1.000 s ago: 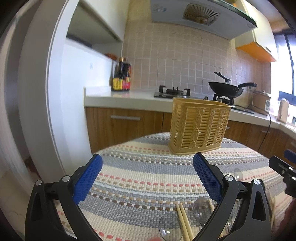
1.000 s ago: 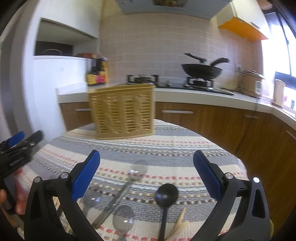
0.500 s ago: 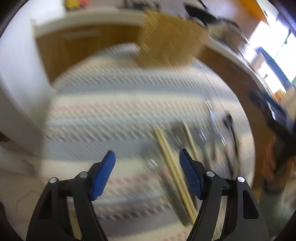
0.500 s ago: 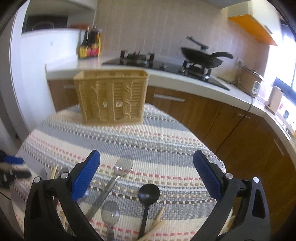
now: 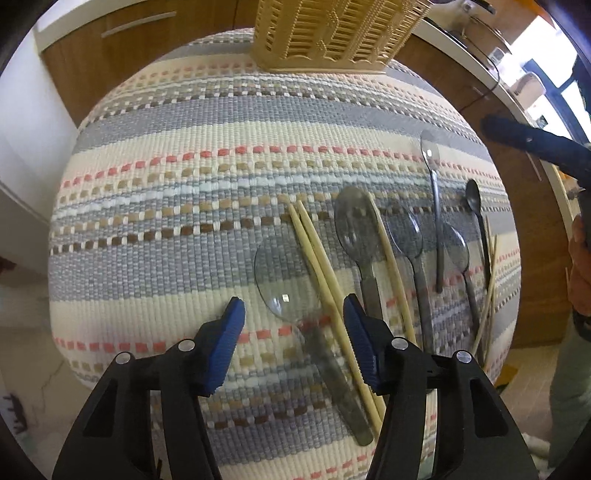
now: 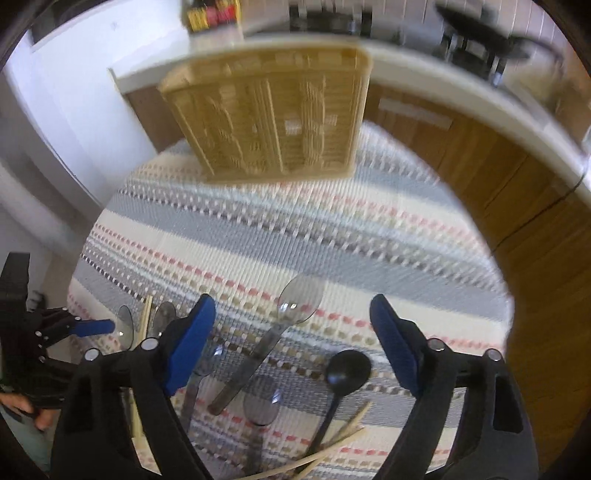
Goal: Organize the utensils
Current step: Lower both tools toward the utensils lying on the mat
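Several utensils lie in a row on the striped cloth of a round table (image 5: pixel 166 155). My left gripper (image 5: pixel 292 301) points down at the leftmost ones. Its jaws are closing, with the neck of a clear spoon (image 5: pixel 280 273) and a pair of chopsticks (image 5: pixel 321 277) between them, and the pads are not touching either. My right gripper (image 6: pixel 291 301) hovers over a clear spoon (image 6: pixel 301 301) and a black spoon (image 6: pixel 349 367). Its jaws are closing too and grip nothing. A yellow lattice basket (image 5: pixel 332 33) (image 6: pixel 273 114) stands at the far side.
More clear spoons (image 5: pixel 354 225) and a loose chopstick (image 5: pixel 391 266) lie between the two grippers, with more chopsticks (image 5: pixel 487 295) at the right edge. Wooden cabinets (image 6: pixel 517 192) and a white worktop (image 6: pixel 480 107) ring the table. A person's hand (image 5: pixel 581 273) shows at the right.
Both grippers have tipped from facing the kitchen wall to looking down at the table. Both sets of jaws have narrowed, the left more. The utensils lie where they were.
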A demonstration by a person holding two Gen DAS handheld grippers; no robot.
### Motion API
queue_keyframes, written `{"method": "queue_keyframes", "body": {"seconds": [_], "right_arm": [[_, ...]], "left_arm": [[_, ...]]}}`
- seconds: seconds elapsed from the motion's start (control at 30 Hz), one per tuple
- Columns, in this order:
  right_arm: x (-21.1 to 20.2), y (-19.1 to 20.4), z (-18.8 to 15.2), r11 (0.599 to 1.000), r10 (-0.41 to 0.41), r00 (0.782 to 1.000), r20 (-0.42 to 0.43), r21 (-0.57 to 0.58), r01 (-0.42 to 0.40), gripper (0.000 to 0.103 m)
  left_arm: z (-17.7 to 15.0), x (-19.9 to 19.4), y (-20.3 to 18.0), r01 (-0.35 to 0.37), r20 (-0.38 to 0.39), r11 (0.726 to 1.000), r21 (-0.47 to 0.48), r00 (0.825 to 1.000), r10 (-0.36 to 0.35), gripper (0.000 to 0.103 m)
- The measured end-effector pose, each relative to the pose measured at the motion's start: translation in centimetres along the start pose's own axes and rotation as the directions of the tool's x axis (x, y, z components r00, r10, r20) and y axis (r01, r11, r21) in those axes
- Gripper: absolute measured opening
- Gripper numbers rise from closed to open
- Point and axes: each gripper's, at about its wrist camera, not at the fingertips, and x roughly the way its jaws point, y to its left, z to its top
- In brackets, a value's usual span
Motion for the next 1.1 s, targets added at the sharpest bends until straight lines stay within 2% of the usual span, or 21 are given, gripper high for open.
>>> {"method": "queue_keyframes", "body": {"seconds": [0.03, 0.13, 0.17, 0.2, 0.33, 0.43, 0.5, 0.53, 0.63, 0.7, 0.73, 0.8, 0.83, 0.9, 0.97, 1.1], "right_arm": [[1.3, -0.5, 0.5, 0.999, 0.03, 0.998, -0.057, 0.028, -0.028, 0.074], [3.9, -1.3, 0.9, 0.996, 0.054, 0.988, -0.142, 0.082, -0.043, 0.07], [4.7, -1.6, 1.1, 0.994, 0.059, 0.984, -0.166, 0.1, -0.042, 0.07], [5.1, -1.7, 1.1, 0.993, 0.061, 0.982, -0.177, 0.107, -0.042, 0.066], [7.1, -2.5, 1.5, 0.985, 0.086, 0.97, -0.226, 0.163, -0.05, 0.054], [7.9, -2.4, 1.6, 0.985, 0.081, 0.965, -0.25, 0.168, -0.039, 0.051], [8.2, -1.7, 1.7, 0.989, 0.057, 0.966, -0.253, 0.147, -0.02, 0.051], [8.3, -1.2, 1.8, 0.992, 0.031, 0.966, -0.256, 0.123, 0.0, 0.051], [8.9, 0.7, 1.6, 0.997, -0.043, 0.965, -0.259, 0.052, 0.059, 0.051], [9.4, 1.7, 1.4, 0.997, -0.071, 0.963, -0.259, 0.022, 0.079, 0.05], [9.4, 2.0, 1.3, 0.996, -0.085, 0.963, -0.257, 0.01, 0.09, 0.045], [9.4, 2.7, 1.1, 0.994, -0.107, 0.962, -0.252, -0.008, 0.109, 0.037], [9.3, 2.6, 1.0, 0.995, -0.098, 0.963, -0.253, -0.004, 0.101, 0.036], [8.9, 2.2, 1.0, 0.997, -0.081, 0.963, -0.256, -0.002, 0.083, 0.036], [8.9, 2.5, 0.9, 0.997, -0.079, 0.965, -0.252, -0.015, 0.078, 0.036], [8.7, 2.7, 0.8, 0.997, -0.077, 0.965, -0.249, -0.027, 0.072, 0.036]], "left_arm": [[0.3, 0.2, -0.2, -0.01, 0.005, 1.0, 0.0, 1.0, 0.01, 0.053], [0.9, 0.6, -0.6, -0.041, 0.019, 0.999, 0.006, 0.999, 0.041, 0.052], [1.2, 0.5, -0.6, -0.051, 0.022, 0.999, 0.005, 0.998, 0.051, 0.045], [1.4, 0.3, -0.5, -0.065, 0.025, 0.998, 0.001, 0.998, 0.065, 0.035], [1.8, 0.2, 0.1, -0.045, 0.022, 0.999, -0.01, 0.999, 0.045, 0.033], [1.8, 0.1, 0.3, -0.041, 0.02, 0.999, 0.002, 0.999, 0.041, 0.032], [2.0, 0.1, 0.5, -0.046, 0.006, 0.999, 0.007, 0.999, 0.046, 0.005], [1.8, -0.1, 0.9, -0.038, 0.004, 0.999, 0.003, 0.999, 0.038, 0.004], [2.2, -0.5, 1.6, -0.056, 0.006, 0.998, 0.002, 0.998, 0.056, 0.004], [2.2, -0.6, 2.0, -0.033, -0.008, 0.999, -0.003, 0.999, 0.033, 0.004], [2.2, -0.8, 2.2, -0.008, -0.01, 1.0, -0.01, 1.0, 0.008, 0.005], [2.1, -1.2, 2.4, 0.024, -0.002, 1.0, -0.014, 1.0, -0.024, 0.01], [2.0, -1.4, 2.5, 0.015, 0.002, 1.0, -0.015, 1.0, -0.015, 0.019], [1.7, -1.8, 2.4, -0.008, 0.01, 1.0, -0.017, 1.0, 0.008, 0.045], [1.4, -2.1, 2.0, 0.007, 0.014, 1.0, -0.003, 1.0, -0.007, 0.046], [1.4, -1.0, 1.0, -0.029, -0.014, 1.0, 0.001, 0.999, 0.029, 0.046]]}}
